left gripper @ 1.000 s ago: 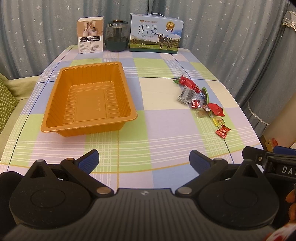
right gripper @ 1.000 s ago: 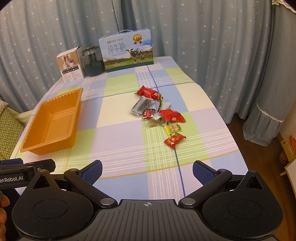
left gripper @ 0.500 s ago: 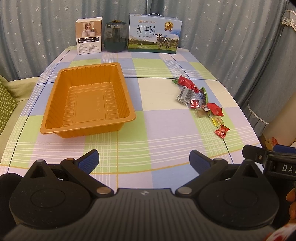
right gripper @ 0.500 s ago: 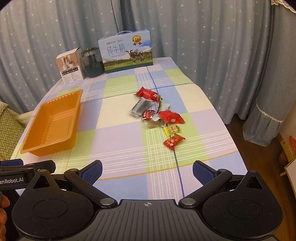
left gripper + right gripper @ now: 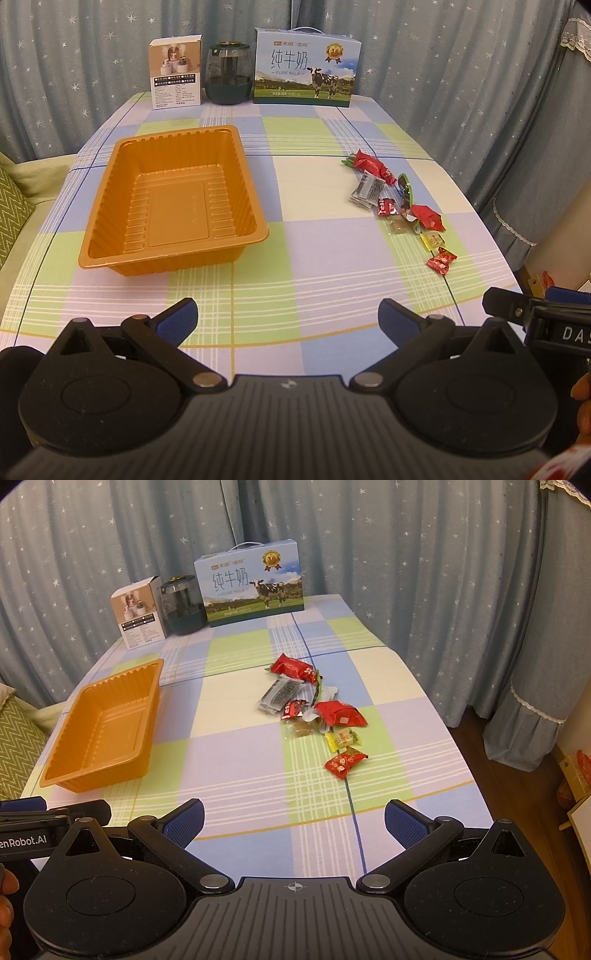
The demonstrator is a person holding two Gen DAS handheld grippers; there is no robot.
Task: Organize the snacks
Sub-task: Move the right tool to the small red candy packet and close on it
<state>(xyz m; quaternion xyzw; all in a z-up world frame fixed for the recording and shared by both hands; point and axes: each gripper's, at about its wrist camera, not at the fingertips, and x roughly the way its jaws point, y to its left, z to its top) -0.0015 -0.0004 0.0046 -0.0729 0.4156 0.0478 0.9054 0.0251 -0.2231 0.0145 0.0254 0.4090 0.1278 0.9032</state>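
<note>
At the near edge of the desk both pairs of tongs hang spread and empty, the left tongs facing the gap between tray and sweets, the right tongs facing the trail of wrappers. Against the pictures of a second ago almost nothing has shifted: each camera has crept a little forward and up, so the tray and snacks sit slightly lower in view, and no wrapper has been touched. That suggests the work is only at its approach, with nothing sorted yet. Nearest the right tongs lies a small red candy packet, then a yellow sweet, a larger red pouch, a dark foil sachet and another red pack, all loosely strung along the desk's right side. Well apart to the left stands the orange tray, holding nothing. Farthest back are a white box, a dark jar and a milk carton.
</note>
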